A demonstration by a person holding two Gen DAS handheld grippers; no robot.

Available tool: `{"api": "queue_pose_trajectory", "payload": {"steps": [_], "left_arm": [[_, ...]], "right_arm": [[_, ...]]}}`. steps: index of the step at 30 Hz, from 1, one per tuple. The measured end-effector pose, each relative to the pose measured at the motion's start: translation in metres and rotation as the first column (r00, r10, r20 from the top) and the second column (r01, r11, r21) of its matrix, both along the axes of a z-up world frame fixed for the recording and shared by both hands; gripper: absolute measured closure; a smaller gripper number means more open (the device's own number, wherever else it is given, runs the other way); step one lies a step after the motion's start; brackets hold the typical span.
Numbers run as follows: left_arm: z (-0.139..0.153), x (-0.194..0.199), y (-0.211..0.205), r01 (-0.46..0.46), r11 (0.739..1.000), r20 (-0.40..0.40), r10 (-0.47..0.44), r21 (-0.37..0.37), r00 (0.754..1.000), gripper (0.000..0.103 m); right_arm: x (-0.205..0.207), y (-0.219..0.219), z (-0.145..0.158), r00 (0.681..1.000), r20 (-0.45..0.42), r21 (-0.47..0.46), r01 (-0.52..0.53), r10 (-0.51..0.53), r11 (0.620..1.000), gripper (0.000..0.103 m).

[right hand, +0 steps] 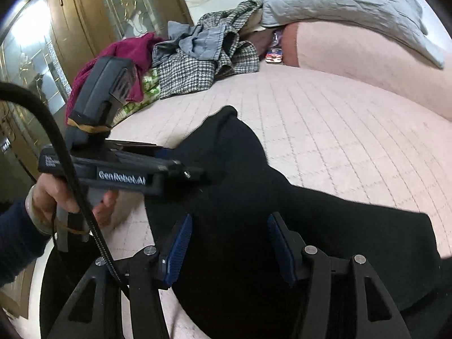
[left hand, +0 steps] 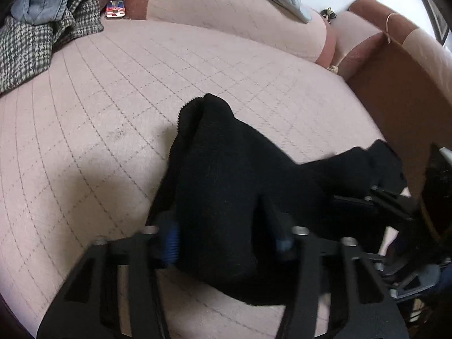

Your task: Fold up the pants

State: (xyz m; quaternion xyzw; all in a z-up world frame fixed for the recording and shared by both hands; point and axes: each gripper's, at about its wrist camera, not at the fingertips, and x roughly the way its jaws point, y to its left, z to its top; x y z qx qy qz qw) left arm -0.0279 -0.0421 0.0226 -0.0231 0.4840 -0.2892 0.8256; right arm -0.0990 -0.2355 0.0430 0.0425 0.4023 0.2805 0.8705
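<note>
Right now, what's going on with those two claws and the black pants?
Left gripper and right gripper both open, fingers either side of black pants. Pants bunched on pink couch. Clothes pile off to the side, not in the way.

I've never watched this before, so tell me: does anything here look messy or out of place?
The black pants lie bunched and crooked on the pink quilted sofa, not yet folded flat. Behind them, a heap of clothes sits jumbled by the sofa's far end. Nothing looks spilled or damaged.

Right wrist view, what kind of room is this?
Probably a bedroom or living room at home: a quilted pink sofa bed, a grey pillow, a heap of clothes, and wooden wardrobe doors with glass panels.
</note>
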Motion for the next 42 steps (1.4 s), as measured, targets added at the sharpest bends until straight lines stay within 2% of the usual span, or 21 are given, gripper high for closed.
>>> {"api": "queue_pose_trajectory", "payload": {"steps": [2,4,7,9,11,12,14,17,20,23,25,26,27,28,29,32,33,34,37,39,42], "left_arm": [[0.012,-0.014,0.005,-0.006,1.000,0.022,0.006,-0.006,1.000,0.080],[0.027,-0.031,0.013,-0.011,0.999,0.062,0.013,-0.034,0.998,0.083],[0.049,-0.055,0.040,-0.094,0.989,0.087,0.105,-0.114,0.991,0.083],[0.040,-0.058,0.053,-0.192,0.979,0.037,0.195,-0.071,0.980,0.082],[0.020,-0.053,0.058,-0.254,0.967,-0.020,0.255,0.023,0.967,0.082],[0.008,-0.050,0.065,-0.292,0.955,-0.073,0.295,0.044,0.953,0.076],[0.002,-0.051,0.080,-0.334,0.942,-0.148,0.330,-0.004,0.932,0.065],[0.018,-0.064,0.095,-0.364,0.931,-0.086,0.366,0.037,0.927,0.057],[0.041,-0.080,0.104,-0.428,0.898,0.053,0.424,0.105,0.904,0.057],[0.055,-0.081,0.100,-0.406,0.913,0.110,0.399,0.043,0.910,0.057],[0.059,-0.078,0.084,-0.360,0.933,0.106,0.358,-0.001,0.928,0.057],[0.058,-0.077,0.070,-0.330,0.944,0.113,0.329,-0.007,0.938,0.057],[0.058,-0.077,0.060,-0.312,0.950,0.126,0.309,0.004,0.943,0.057],[0.058,-0.072,0.046,-0.298,0.954,0.142,0.292,0.023,0.946,0.057],[0.052,-0.069,0.031,-0.286,0.955,0.163,0.271,0.073,0.949,0.057],[0.030,-0.057,0.017,-0.282,0.939,0.135,0.259,0.198,0.957,0.057],[0.022,-0.054,0.018,-0.283,0.935,0.117,0.263,0.215,0.958,0.057],[0.012,-0.049,0.017,-0.285,0.930,0.098,0.269,0.233,0.958,0.057],[0.007,-0.051,0.016,-0.299,0.920,0.152,0.267,0.255,0.952,0.057],[0.012,-0.054,0.020,-0.304,0.922,0.141,0.277,0.238,0.951,0.057],[0.025,-0.059,0.031,-0.307,0.937,0.127,0.289,0.167,0.949,0.057]], "right_arm": [[-0.004,0.001,0.001,1.000,-0.007,-0.001,-0.008,0.008,1.000,0.049],[-0.010,0.007,0.009,1.000,0.015,0.011,-0.025,0.025,1.000,0.049],[-0.024,0.019,0.024,0.994,0.097,0.039,-0.056,0.052,0.998,0.049],[-0.024,0.029,0.022,0.991,0.120,0.046,-0.060,0.054,0.997,0.045],[-0.014,0.040,0.002,0.998,0.015,0.056,-0.069,0.068,0.996,0.041],[-0.011,0.043,-0.004,0.997,-0.027,0.050,-0.072,0.073,0.996,0.041],[-0.019,0.039,0.000,0.997,-0.016,0.057,-0.068,0.069,0.996,0.041],[-0.035,0.009,0.022,0.998,0.047,0.051,-0.035,0.033,0.998,0.041],[-0.042,-0.048,0.041,0.987,0.117,0.011,0.108,-0.109,0.994,0.041],[-0.023,-0.095,0.043,0.960,0.075,-0.019,0.273,-0.271,0.962,0.041],[-0.007,-0.110,0.034,0.945,0.012,-0.033,0.328,-0.328,0.944,0.041],[0.005,-0.114,0.025,0.944,-0.039,-0.016,0.328,-0.328,0.945,0.046],[0.012,-0.114,0.017,0.947,-0.084,0.016,0.312,-0.309,0.950,0.057],[0.017,-0.113,0.009,0.949,-0.126,0.041,0.297,-0.290,0.954,0.090],[0.021,-0.108,0.003,0.948,-0.143,0.033,0.292,-0.285,0.956,0.096],[0.017,-0.093,0.011,0.962,-0.051,-0.046,0.266,-0.268,0.963,0.096],[0.014,-0.092,0.014,0.960,-0.025,-0.054,0.277,-0.279,0.959,0.096],[0.016,-0.094,0.013,0.955,-0.025,-0.051,0.294,-0.295,0.955,0.096],[0.025,-0.093,-0.013,0.948,-0.075,-0.095,0.302,-0.309,0.949,0.095],[0.022,-0.089,-0.010,0.955,-0.045,-0.110,0.288,-0.295,0.951,0.092],[0.008,-0.096,0.014,0.960,-0.052,-0.024,0.274,-0.275,0.961,0.070]]}}
